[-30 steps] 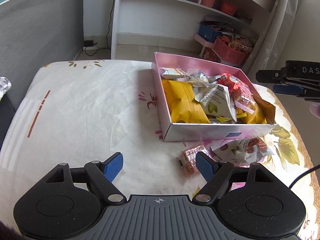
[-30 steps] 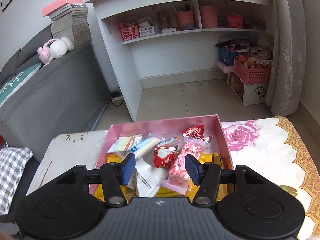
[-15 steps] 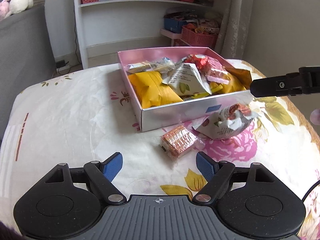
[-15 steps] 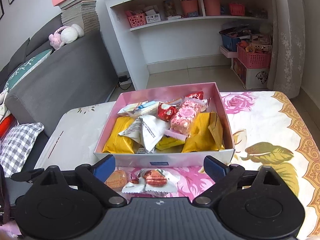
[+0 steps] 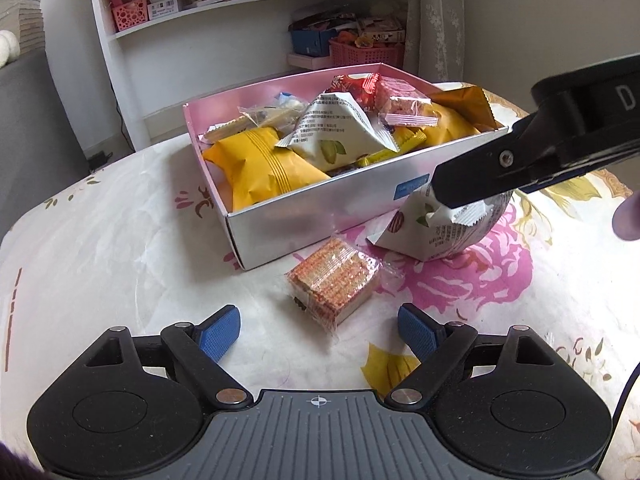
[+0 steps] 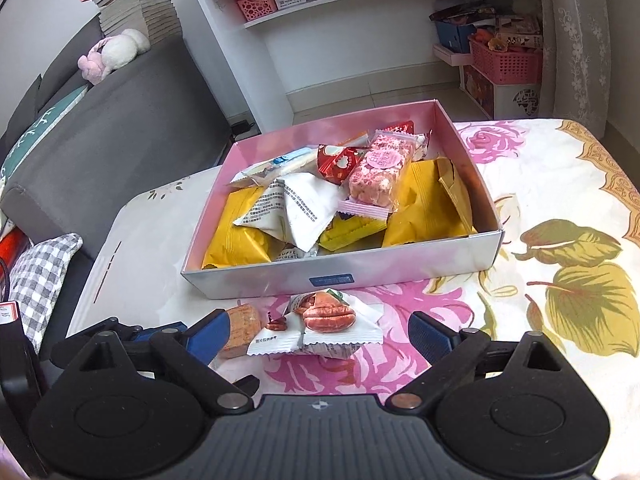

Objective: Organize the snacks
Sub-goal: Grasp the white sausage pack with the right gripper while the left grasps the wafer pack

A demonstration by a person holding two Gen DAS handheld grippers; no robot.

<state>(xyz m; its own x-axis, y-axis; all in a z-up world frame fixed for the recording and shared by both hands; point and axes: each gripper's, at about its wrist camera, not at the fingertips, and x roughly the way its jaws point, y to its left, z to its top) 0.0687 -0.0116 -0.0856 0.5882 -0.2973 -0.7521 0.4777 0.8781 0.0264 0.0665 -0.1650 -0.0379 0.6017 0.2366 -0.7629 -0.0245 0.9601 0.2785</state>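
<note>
A pink box holds several snack packets, yellow, white and red. In front of it on the flowered cloth lie an orange cracker packet and a white nut packet. My left gripper hovers low just short of the cracker packet; its jaws are opening and nothing sits between the pads. My right gripper is open and straddles the white nut packet without the pads touching it. One of its black fingers reaches over that packet in the left wrist view.
A white shelf unit and a pink basket stand behind the table. A grey sofa with a checked cushion lies to the left. A fingertip shows at the right edge. The table's rounded edge curves on the left.
Both grippers have come down towards the table in front of the box. The right jaws have spread wide and moved from over the box to the white packet. The left view has rolled level.
</note>
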